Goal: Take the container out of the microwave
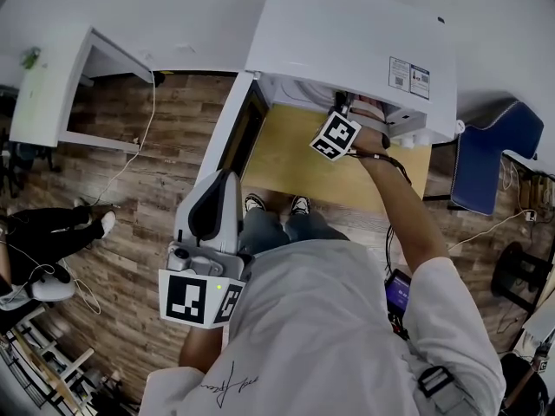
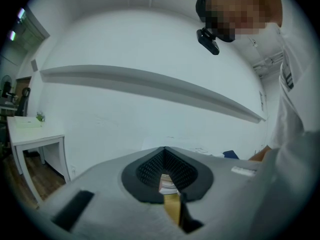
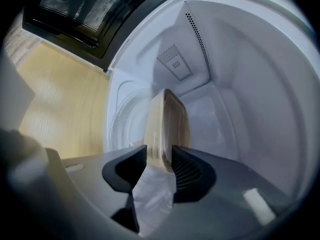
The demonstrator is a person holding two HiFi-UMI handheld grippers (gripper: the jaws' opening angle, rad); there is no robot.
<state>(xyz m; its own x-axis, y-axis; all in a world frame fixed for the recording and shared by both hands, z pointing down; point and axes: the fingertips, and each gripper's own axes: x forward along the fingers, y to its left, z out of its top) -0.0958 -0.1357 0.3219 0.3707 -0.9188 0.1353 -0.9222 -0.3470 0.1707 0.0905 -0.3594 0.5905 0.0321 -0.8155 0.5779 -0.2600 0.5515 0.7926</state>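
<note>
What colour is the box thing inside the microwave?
Pale beige. The container shows best in the right gripper view.

The microwave (image 3: 240,84) cavity is smooth, glossy white. The container (image 3: 167,129) looks like translucent beige plastic. The worktop (image 1: 286,154) is pale matt wood, the floor (image 1: 173,137) grained planks. The right gripper (image 3: 159,166) is matt grey plastic with ribbed black pads (image 3: 189,171).

Wood-plank floor (image 1: 165,146), white wall (image 1: 173,7), white side table (image 1: 43,94) left, blue chair (image 1: 490,159) right.
</note>
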